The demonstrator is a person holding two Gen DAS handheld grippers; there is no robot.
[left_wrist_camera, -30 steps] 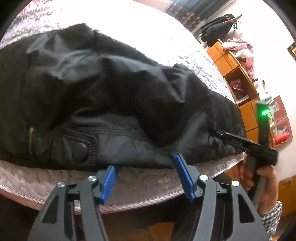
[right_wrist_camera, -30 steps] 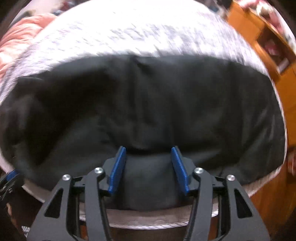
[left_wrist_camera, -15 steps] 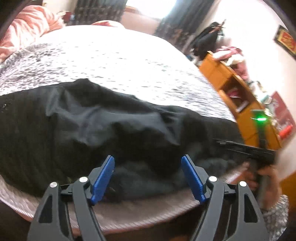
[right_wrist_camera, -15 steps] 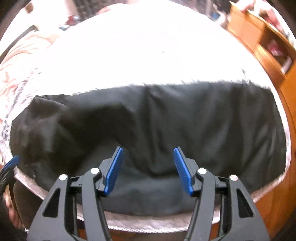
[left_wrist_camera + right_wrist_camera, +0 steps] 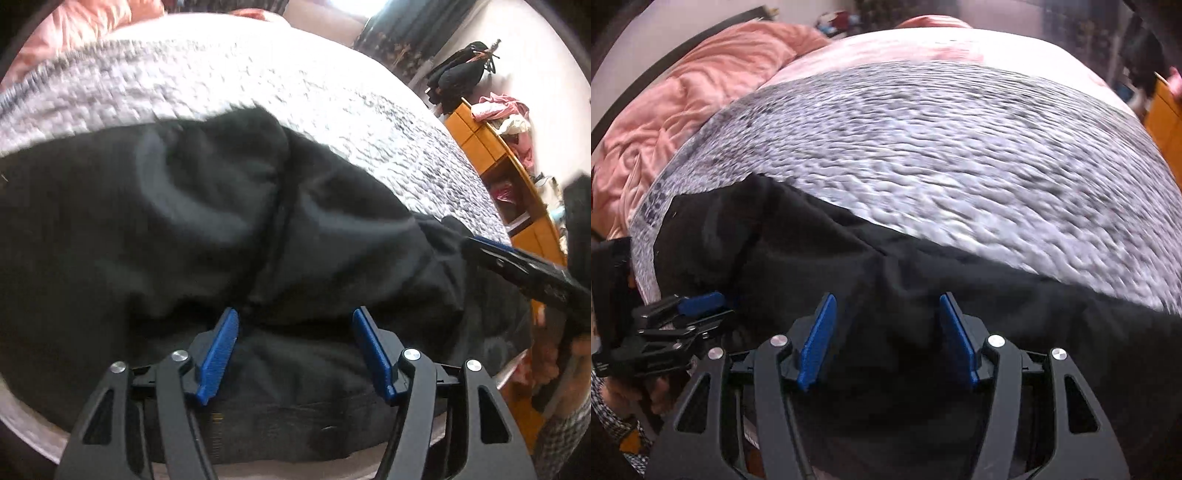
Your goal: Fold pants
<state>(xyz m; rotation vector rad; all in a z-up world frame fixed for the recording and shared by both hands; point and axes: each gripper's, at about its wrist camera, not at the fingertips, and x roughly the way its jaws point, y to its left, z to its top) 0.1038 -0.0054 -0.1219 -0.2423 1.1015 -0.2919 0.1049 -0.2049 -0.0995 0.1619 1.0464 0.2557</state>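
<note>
Black pants [image 5: 207,229] lie crumpled along the near edge of a bed with a grey-white textured cover [image 5: 258,85]. My left gripper [image 5: 295,332] is open, its blue pads over the waistband end, where a zipper shows below. My right gripper [image 5: 886,317] is open over the black fabric [image 5: 923,295] further along the pants. In the left wrist view the right gripper [image 5: 517,266] reaches in from the right, low at the fabric. In the right wrist view the left gripper [image 5: 690,314] sits at the pants' left end.
A pink duvet [image 5: 683,96] is bunched at the far left of the bed. An orange wooden shelf unit [image 5: 509,177] with clothes on top stands right of the bed. A dark bag [image 5: 461,74] hangs by the wall.
Both grippers have moved forward over the pants from the bed edge. The fabric has been pushed up into higher folds. Both stay open.
</note>
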